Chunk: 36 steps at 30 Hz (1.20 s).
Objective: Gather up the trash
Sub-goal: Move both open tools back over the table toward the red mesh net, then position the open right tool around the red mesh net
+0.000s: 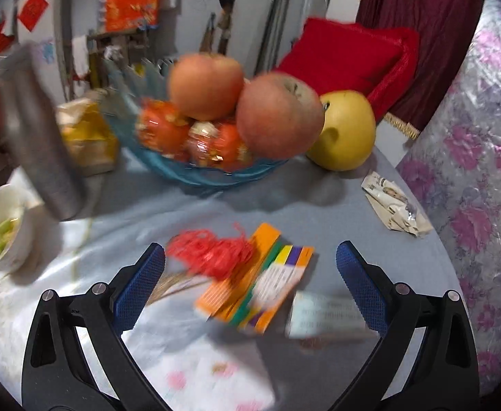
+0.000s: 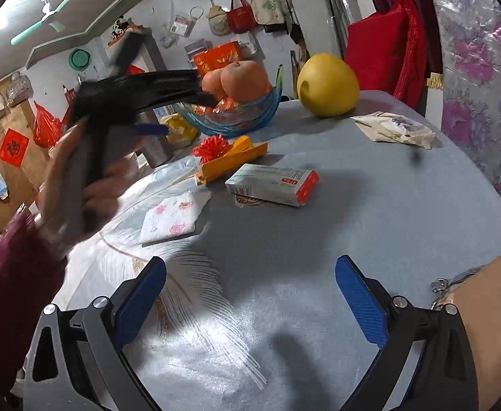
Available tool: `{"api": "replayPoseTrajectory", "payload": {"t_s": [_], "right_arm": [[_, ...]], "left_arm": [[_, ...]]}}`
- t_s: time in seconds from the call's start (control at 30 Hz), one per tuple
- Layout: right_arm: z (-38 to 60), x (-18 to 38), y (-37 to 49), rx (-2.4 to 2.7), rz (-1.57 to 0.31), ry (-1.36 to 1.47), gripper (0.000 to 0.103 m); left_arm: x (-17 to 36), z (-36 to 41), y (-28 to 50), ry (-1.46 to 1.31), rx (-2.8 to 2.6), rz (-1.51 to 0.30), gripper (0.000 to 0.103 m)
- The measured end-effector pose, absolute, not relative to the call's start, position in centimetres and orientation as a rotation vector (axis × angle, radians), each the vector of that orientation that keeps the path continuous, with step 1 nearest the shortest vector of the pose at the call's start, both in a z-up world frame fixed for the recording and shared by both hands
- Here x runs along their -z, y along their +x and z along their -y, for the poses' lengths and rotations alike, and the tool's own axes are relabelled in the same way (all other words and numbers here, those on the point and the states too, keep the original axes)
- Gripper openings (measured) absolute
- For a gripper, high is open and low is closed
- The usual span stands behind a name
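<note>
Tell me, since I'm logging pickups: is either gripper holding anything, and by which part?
Nothing is held. The left gripper is open above the orange box, and the right gripper is open over bare cloth.

1. Orange box (image 1: 250,281): flat carton with green, yellow and purple stripes, lying flat at lower centre of the left wrist view, motion-blurred. In the right wrist view it sits mid-frame, left of centre, seen edge-on.
2. Red ribbon tangle (image 1: 213,250): shredded red string, resting on the orange box's upper left end.
3. White-and-red box (image 2: 272,185): small carton, red end facing right, lying on its side at centre of the right wrist view, just beside the orange box.
4. Crumpled wrapper (image 2: 396,130): white, printed, flattened, at right of centre.
5. Tissue pack (image 2: 171,217): white with pink flowers, flat, left of centre.
</note>
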State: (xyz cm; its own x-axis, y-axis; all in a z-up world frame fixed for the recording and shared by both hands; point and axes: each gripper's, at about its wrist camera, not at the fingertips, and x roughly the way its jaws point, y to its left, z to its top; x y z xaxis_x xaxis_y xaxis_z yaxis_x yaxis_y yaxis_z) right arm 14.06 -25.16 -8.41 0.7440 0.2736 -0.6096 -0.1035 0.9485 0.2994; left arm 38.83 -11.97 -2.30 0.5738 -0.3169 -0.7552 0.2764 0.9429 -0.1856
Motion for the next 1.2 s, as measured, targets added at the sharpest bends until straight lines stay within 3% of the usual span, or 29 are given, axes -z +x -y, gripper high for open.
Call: {"api": "replayPoseTrajectory", "payload": {"t_s": [0.23,0.43,0.87,1.2], "right_arm": [[25.0,8.6,14.3,-0.213,-0.722,0.254,0.097],[25.9,9.0,14.6,-0.213,-0.741,0.317,0.097],[26.3,8.5,14.0,-0.198,-0.712,0.319,0.097],[26.4,7.6,13.0,-0.201,-0.655,0.319,0.097]], "left_arm": [[6.2,13.5,43.3,-0.033,0.362,-1.01,0.096],[8.2,13.9,42.6,0.024,0.383,-1.051,0.095],[8.4,13.8,29.8,0.079,0.64,-1.048,0.091],[5.6,6.2,21.7,-0.002,0.444,-0.887,0.092]]}}
